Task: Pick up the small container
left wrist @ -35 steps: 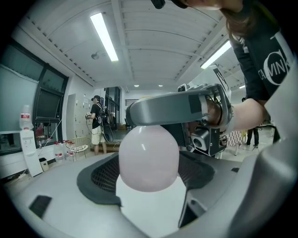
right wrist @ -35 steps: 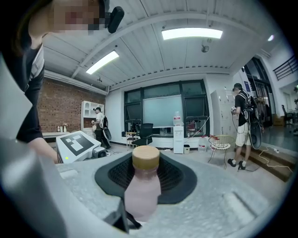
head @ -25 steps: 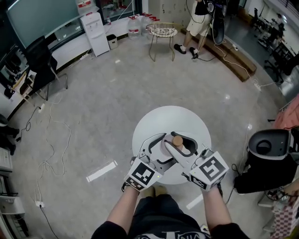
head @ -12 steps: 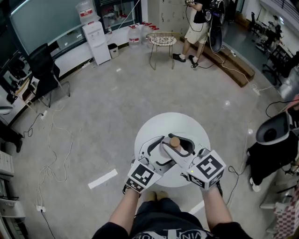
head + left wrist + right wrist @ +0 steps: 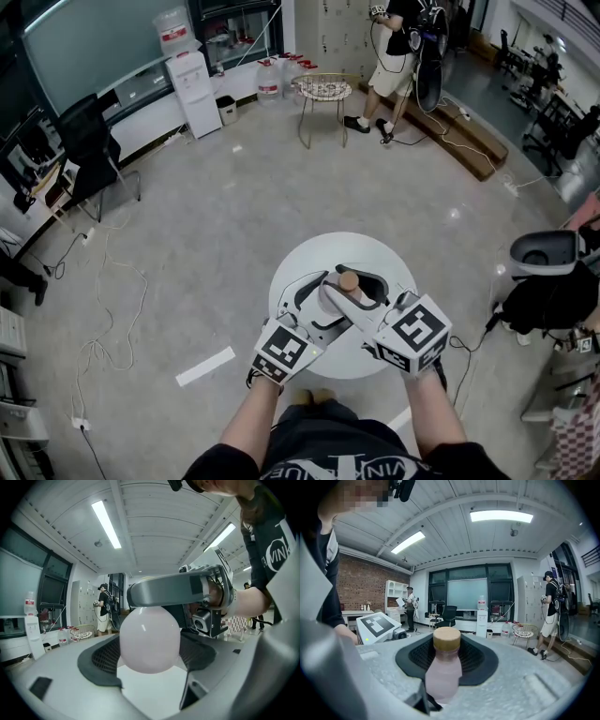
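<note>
The small container is a pale pink bottle (image 5: 350, 282) with a round wooden cap. It sits upright in my right gripper (image 5: 355, 288), which is shut on its body just above the round white table (image 5: 309, 251). The right gripper view has the bottle (image 5: 444, 670) standing against the black far pad. My left gripper (image 5: 319, 302) reaches in from the left with its jaws spread. From the left gripper view, the bottle (image 5: 150, 639) hangs rounded-end-on between the black pads (image 5: 101, 660), with the right gripper's jaw above it. The pads do not clearly press on it.
Beyond the table is bare concrete floor with a wire stool (image 5: 324, 66), a water dispenser (image 5: 192, 67), water jugs and a standing person (image 5: 398, 37). A black office chair (image 5: 89, 141) and loose cables (image 5: 103, 281) lie left. A dark bin (image 5: 548, 286) stands right.
The head view has drifted a little, so the table sits slightly higher in the picture. Both grippers and the bottle keep the same arrangement. The person at the back has shifted.
</note>
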